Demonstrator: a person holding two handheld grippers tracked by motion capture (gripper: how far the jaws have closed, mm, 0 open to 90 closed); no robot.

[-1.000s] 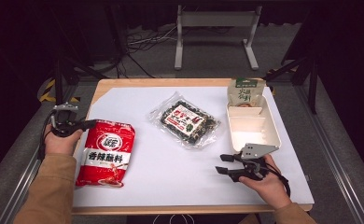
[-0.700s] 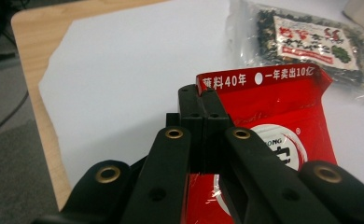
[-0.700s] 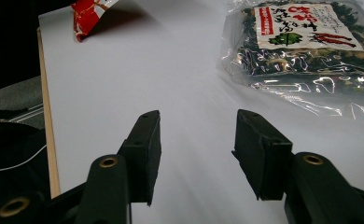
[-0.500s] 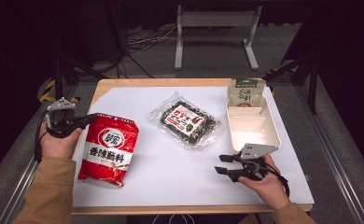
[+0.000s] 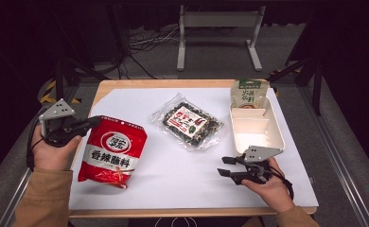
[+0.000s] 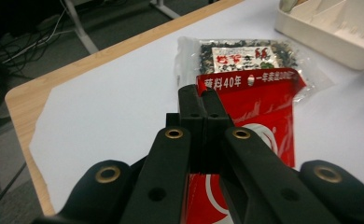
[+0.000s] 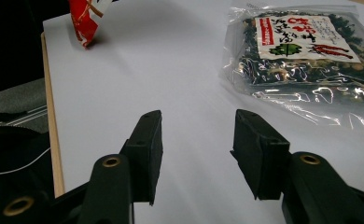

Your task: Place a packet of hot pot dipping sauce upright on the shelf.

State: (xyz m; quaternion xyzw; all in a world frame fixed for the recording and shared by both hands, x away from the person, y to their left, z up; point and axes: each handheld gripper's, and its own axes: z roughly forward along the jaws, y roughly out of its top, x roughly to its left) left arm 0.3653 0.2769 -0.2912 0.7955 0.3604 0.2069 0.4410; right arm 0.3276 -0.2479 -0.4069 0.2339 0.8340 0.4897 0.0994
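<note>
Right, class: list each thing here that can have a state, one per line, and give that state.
left gripper: shut on the top edge of the red seasoning pouch
red seasoning pouch: sealed, top end lifted, bottom on the white sheet
right gripper: open, nothing between its jaws
clear bag of dried spices: sealed, lying flat
white divided tray: empty
green snack pouch: propped at the tray's far end

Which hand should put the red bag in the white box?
Left, probably. The left gripper is already shut on the top edge of the red seasoning bag. The right gripper is open with nothing between its jaws, though it sits nearer the white tray.
</note>
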